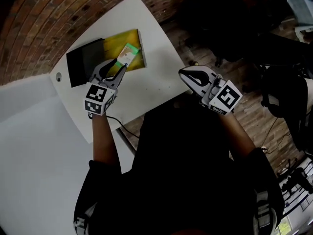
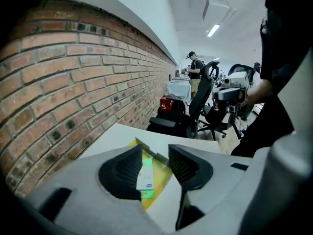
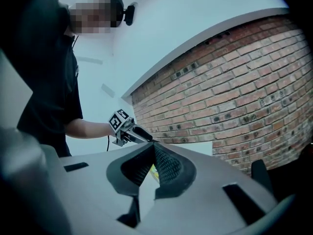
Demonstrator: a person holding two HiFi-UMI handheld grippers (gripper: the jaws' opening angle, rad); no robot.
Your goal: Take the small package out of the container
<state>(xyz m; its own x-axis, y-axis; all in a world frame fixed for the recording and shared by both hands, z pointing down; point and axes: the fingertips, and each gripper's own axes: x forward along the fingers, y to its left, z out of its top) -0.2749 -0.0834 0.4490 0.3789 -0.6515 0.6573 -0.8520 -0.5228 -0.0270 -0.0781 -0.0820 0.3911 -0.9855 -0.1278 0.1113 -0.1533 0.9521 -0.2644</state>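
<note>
right tool (image 1: pixel 184 74): closed, empty, at surface (image 1: pixel 156 84) right edge
left tool (image 1: pixel 121 66): jaws apart around small package (image 1: pixel 128 53), not pressing it
small package: lying in yellow container (image 1: pixel 113 44)

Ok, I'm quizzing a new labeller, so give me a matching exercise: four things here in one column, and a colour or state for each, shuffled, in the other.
1 small package
2 container
3 left gripper
4 right gripper

A jaws together
B yellow
C jaws apart
D green and white

Pairs: 1-D, 2-B, 3-C, 4-A.
</note>
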